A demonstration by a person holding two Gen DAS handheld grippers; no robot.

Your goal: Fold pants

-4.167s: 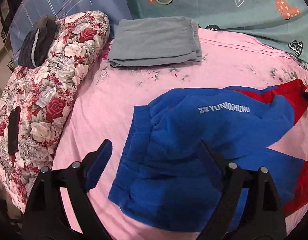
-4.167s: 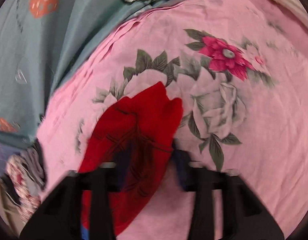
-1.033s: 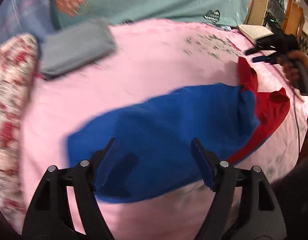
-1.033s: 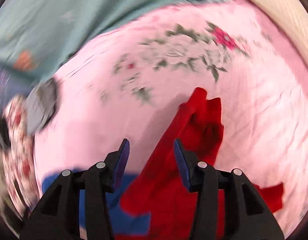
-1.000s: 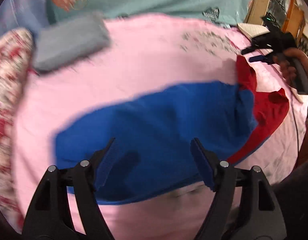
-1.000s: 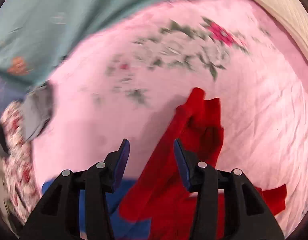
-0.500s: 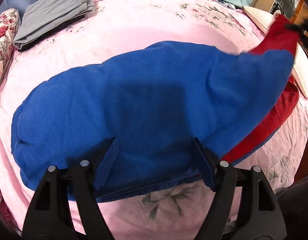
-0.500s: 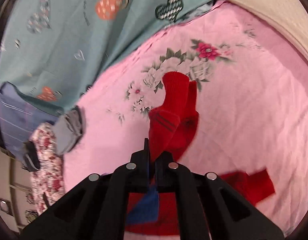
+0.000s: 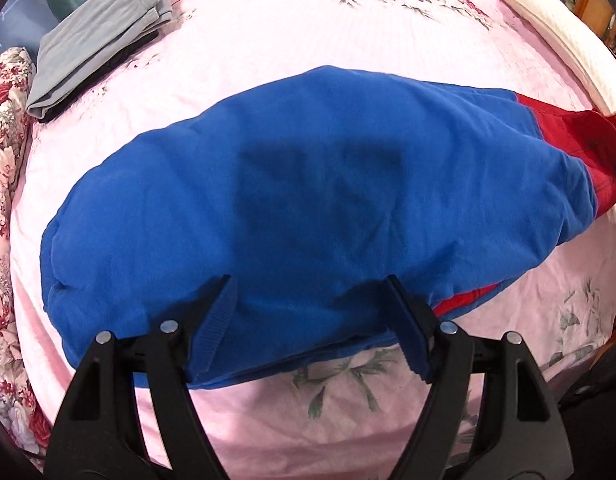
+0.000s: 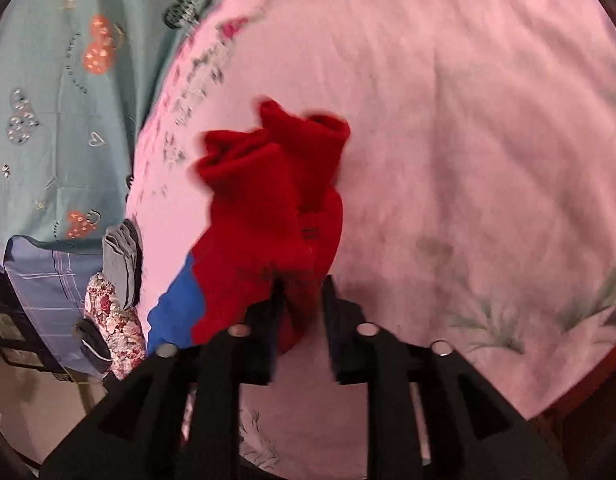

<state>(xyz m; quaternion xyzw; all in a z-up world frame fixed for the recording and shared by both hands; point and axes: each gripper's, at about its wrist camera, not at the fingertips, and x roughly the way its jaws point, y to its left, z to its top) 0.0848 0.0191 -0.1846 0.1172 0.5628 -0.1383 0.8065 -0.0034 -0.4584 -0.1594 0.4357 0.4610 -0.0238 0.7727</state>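
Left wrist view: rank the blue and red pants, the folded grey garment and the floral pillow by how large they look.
1. blue and red pants, filling most of the view.
2. and 3. unsure: folded grey garment and floral pillow. The pillow is cut off by the frame edge, and fisheye distortion shrinks both, so I won't rank them.

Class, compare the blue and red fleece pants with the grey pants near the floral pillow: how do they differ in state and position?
The blue and red fleece pants lie spread long across the pink bedsheet; the grey pants sit folded in a compact stack at its far corner. The right gripper pinches the fleece pants' red leg ends; nothing touches the grey pants. Both rest on the same sheet.
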